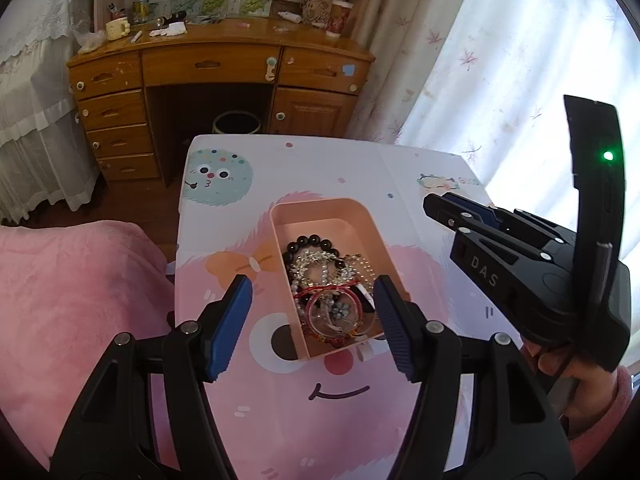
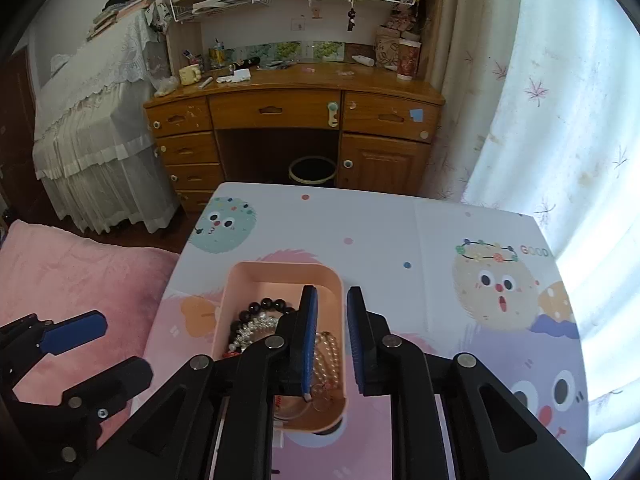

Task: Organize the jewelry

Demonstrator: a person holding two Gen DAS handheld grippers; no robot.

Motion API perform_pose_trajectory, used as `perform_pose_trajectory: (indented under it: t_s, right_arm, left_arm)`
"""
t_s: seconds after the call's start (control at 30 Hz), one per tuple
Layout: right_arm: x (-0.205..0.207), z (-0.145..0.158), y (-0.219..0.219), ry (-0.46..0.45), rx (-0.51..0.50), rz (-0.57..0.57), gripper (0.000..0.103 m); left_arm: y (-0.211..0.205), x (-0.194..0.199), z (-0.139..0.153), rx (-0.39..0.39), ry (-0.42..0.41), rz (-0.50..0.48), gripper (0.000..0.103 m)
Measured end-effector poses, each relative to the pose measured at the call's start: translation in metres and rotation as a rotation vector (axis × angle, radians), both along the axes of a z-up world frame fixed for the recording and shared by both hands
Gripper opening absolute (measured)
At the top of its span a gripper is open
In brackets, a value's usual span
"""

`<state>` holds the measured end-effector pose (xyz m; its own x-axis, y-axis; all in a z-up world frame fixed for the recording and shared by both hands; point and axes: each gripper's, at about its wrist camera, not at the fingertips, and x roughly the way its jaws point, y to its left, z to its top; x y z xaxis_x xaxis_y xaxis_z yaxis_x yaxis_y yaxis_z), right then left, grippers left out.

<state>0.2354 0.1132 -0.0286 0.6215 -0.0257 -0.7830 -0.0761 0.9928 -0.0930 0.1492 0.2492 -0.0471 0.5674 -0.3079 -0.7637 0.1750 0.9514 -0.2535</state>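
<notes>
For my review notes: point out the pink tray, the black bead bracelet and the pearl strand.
pink tray (image 1: 282,216), left wrist view, far-left rim.
black bead bracelet (image 1: 306,239), left wrist view, top beads.
pearl strand (image 2: 329,354), right wrist view, middle of strand.

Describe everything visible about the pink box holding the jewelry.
The pink box is an open, lidless rectangular tray with rounded corners, seemingly smooth plastic. It rests flat on the cartoon-printed table, its long side running away from the cameras. Inside lies tangled jewelry: a black bead bracelet, silvery chains, pearls, red cord. Neither gripper touches it.
</notes>
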Motion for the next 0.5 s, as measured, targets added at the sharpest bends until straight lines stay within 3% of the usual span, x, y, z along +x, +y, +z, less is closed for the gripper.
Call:
perform_pose_trajectory:
  t_s: [0.13,0.27,0.33,0.4,0.5]
  right_arm:
    - [-0.009,0.016,-0.006,-0.001,-0.014,-0.002,0.016]
    - [-0.018,0.027,-0.039,0.027,0.044,-0.022,0.018]
    - [-0.025,0.031,-0.066,0.037,0.059,-0.033,0.023]
    - [-0.038,0.036,-0.087,0.047,0.062,-0.032,0.035]
    - [-0.067,0.037,-0.127,0.074,0.049,-0.013,0.048]
  left_arm:
    - [-0.008,-0.013,0.008,0.036,-0.004,0.013,0.060]
    - [-0.024,-0.034,0.015,0.059,0.007,0.064,0.060]
    - [-0.035,-0.047,0.016,0.073,0.018,0.096,0.060]
    - [-0.048,-0.061,0.015,0.093,0.042,0.128,0.060]
    - [-0.076,-0.083,0.005,0.130,0.121,0.153,0.060]
